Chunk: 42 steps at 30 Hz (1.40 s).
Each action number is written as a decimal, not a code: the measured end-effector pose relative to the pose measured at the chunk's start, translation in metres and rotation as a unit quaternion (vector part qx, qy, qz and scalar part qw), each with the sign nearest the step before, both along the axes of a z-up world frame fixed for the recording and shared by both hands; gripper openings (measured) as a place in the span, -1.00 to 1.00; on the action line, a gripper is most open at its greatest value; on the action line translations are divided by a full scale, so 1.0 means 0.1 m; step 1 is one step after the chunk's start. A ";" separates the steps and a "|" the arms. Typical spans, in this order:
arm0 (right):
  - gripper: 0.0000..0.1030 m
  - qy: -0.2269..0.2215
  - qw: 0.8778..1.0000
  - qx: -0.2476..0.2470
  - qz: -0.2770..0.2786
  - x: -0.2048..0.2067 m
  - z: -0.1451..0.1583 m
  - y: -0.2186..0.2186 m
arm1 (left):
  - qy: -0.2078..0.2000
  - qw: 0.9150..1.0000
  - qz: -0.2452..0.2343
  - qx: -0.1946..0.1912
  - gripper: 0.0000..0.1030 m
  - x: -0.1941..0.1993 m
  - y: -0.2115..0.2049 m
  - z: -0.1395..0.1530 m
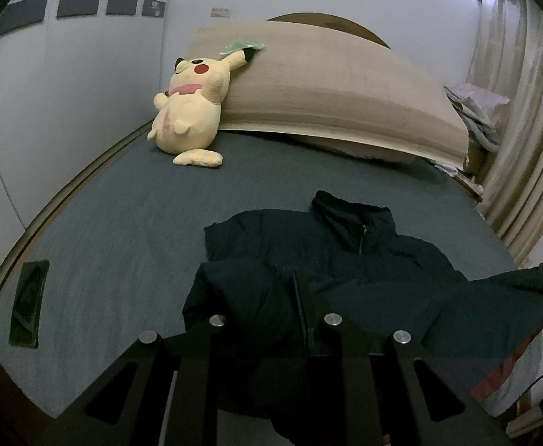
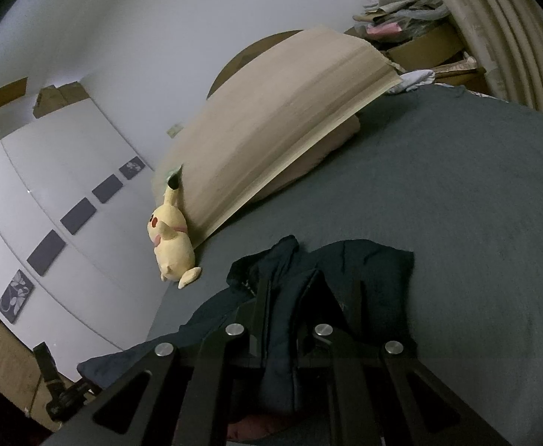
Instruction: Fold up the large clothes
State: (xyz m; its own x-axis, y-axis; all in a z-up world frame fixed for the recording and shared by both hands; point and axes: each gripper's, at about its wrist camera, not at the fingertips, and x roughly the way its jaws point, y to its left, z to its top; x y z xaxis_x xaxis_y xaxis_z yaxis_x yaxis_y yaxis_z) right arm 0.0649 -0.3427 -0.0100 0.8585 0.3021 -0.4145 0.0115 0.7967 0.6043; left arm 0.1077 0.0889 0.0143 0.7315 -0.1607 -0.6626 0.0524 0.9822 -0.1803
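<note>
A dark navy zip-up jacket (image 1: pixel 345 245) lies front-up on the grey-blue bed sheet (image 1: pixel 122 223), collar toward the headboard. My left gripper (image 1: pixel 271 290) is shut on a raised fold of the jacket's lower left part; the cloth bunches over and hides the left finger. At the right edge of the left wrist view, the jacket's other lower corner (image 1: pixel 524 286) is lifted off the bed. In the right wrist view my right gripper (image 2: pixel 290 290) is shut on a strip of the jacket (image 2: pixel 375 260), which runs down between its fingers.
A yellow plush toy (image 1: pixel 189 111) leans on a beige board (image 1: pixel 327 85) at the head of the bed. A flat dark object (image 1: pixel 29 301) lies near the bed's left edge. White wardrobe doors (image 2: pixel 67 186) stand on the left, curtains (image 1: pixel 524 148) on the right.
</note>
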 end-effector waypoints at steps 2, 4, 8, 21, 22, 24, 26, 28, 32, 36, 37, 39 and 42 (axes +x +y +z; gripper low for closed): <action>-0.84 0.000 1.000 0.000 0.000 0.03 0.00 -0.01 | 0.001 1.000 -0.001 0.001 -0.63 0.07 -0.01 0.00; -0.84 0.001 1.000 0.000 -0.001 0.09 0.00 -0.02 | 0.002 1.000 -0.001 -0.001 -0.63 0.12 -0.01 0.00; -0.84 0.002 1.000 -0.004 -0.001 0.21 0.02 -0.02 | 0.005 1.000 -0.001 -0.004 -0.63 0.21 0.00 0.00; -0.84 0.013 1.000 -0.026 -0.006 0.60 0.08 0.03 | 0.018 1.000 -0.003 0.004 -0.63 0.54 -0.01 -0.01; -0.84 0.014 1.000 -0.027 -0.006 0.62 0.08 0.03 | 0.019 1.000 -0.003 0.005 -0.63 0.56 -0.01 -0.01; -0.84 0.016 0.999 -0.029 -0.007 0.69 0.08 0.03 | 0.020 1.000 -0.003 0.009 -0.63 0.61 -0.02 -0.01; -0.84 0.019 0.999 -0.032 -0.008 0.75 0.08 0.04 | 0.021 1.000 -0.003 0.011 -0.63 0.66 -0.03 0.00; -0.84 0.021 0.999 -0.032 -0.009 0.80 0.08 0.03 | 0.022 1.000 -0.003 0.013 -0.63 0.70 -0.04 0.00; -0.84 0.027 0.999 -0.035 -0.010 0.89 0.07 0.02 | 0.024 1.000 -0.002 0.016 -0.63 0.76 -0.05 -0.01; -0.84 0.032 0.999 -0.037 -0.010 0.95 0.05 0.02 | 0.028 0.999 -0.004 0.021 -0.63 0.82 -0.07 -0.04; -0.84 0.033 0.999 -0.038 -0.010 0.97 0.04 0.02 | 0.029 0.999 -0.005 0.021 -0.63 0.84 -0.08 -0.05; -0.84 0.037 0.998 -0.040 -0.010 1.01 0.03 0.02 | 0.031 0.999 -0.005 0.023 -0.63 0.88 -0.09 -0.07; -0.84 0.041 0.998 -0.042 -0.010 1.08 0.01 0.03 | 0.035 0.999 -0.006 0.025 -0.63 0.95 -0.10 -0.12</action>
State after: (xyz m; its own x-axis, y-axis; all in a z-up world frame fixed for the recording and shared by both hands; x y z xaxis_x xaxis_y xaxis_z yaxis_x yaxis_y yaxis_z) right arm 0.1726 -0.3397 -0.0094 0.8264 0.2457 -0.5066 0.0746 0.8440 0.5311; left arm 0.2024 0.0790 0.0028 0.6812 -0.1335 -0.7198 0.0523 0.9896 -0.1340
